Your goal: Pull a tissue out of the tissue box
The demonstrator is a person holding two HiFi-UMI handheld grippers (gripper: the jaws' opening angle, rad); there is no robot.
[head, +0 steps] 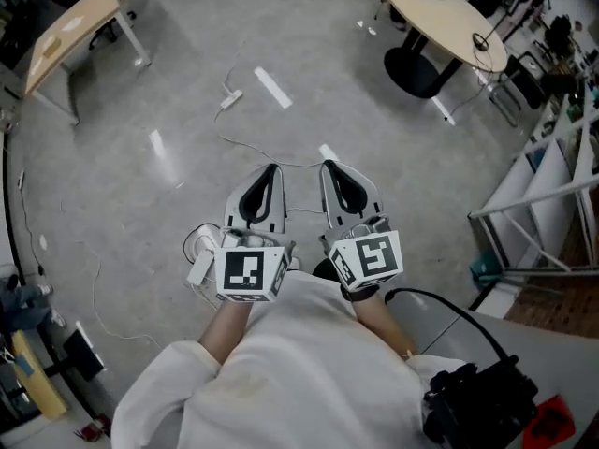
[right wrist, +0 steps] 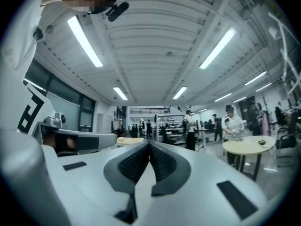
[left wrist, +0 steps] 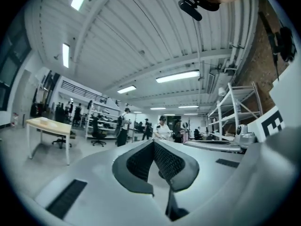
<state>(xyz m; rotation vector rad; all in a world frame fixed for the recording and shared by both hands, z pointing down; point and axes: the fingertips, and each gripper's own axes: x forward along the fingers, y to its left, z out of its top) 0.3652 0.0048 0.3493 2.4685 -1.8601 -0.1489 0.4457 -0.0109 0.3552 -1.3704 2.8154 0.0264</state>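
No tissue box or tissue shows in any view. In the head view both grippers are held side by side in front of the person's white top, over bare grey floor, and point level and away. The left gripper (head: 271, 168) has its jaws together with nothing between them. The left gripper view shows its dark ribbed pads (left wrist: 141, 161) meeting at the tip (left wrist: 154, 141). The right gripper (head: 328, 165) is shut and empty too. The right gripper view shows its pads (right wrist: 162, 161) touching at the tip (right wrist: 149, 144).
A round wooden table (head: 445, 17) stands at the far right and a rectangular one (head: 75, 21) at the far left. A metal rack (head: 552, 195) lines the right side. A cable and plug (head: 229, 101) lie on the floor. Black gear (head: 477, 405) sits at bottom right. People (right wrist: 230, 124) stand far off.
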